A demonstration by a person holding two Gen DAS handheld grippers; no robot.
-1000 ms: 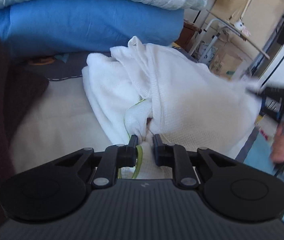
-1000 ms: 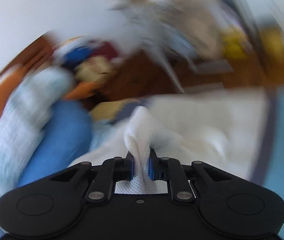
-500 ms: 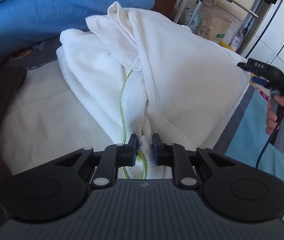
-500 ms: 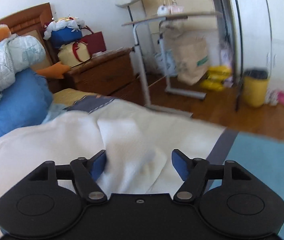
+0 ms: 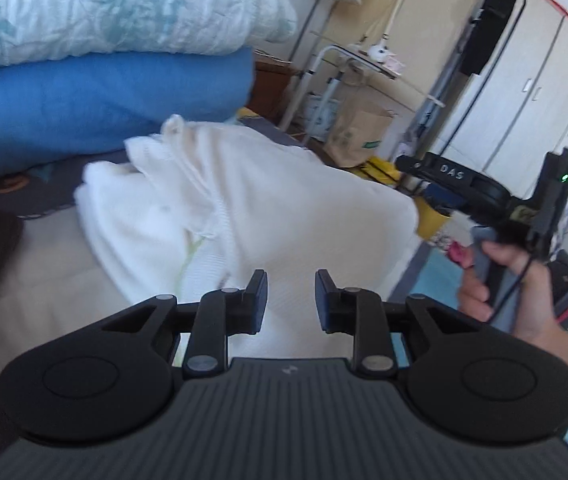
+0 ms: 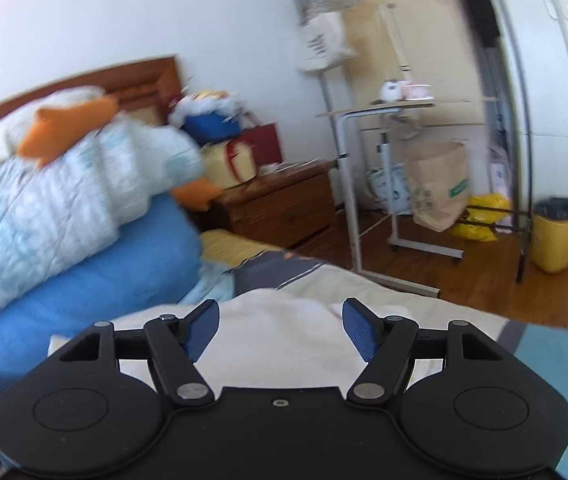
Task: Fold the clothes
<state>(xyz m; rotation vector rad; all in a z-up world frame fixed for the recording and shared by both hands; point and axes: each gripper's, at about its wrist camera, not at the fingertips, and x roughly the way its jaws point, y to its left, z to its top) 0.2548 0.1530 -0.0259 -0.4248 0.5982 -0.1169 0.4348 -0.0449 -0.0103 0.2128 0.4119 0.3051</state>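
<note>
Our left hand-held gripper [image 5: 290,300] sits at the lower middle of its frame with its jaws apart and nothing between them, just above the near edge of the white garment [image 5: 267,216]. Our right hand-held gripper [image 6: 279,330] is also spread wide and empty at the bottom of its own frame, over the same cloth [image 6: 279,344]; in the left view it shows at the right edge, gripped by a hand [image 5: 512,280]. The garment lies bunched on the bed [image 5: 39,280], filling the middle of the left frame, with a thick rolled ridge running from upper left down towards us and a smoother panel to its right. A thin green trim shows low on the left of the ridge. We judge it soft, light and limp, with a waffle-like weave that should give the pads good bite and little slip; it will sag and drag, not hold a shape. Whether this heap is mid-fold or a finished bundle we cannot tell. Any hold would be safest on a single hemmed edge or corner, since a pinch on the ridge would catch several layers. Behind it a blue quilt [image 5: 95,100] and a pale one are stacked at upper left.
</note>
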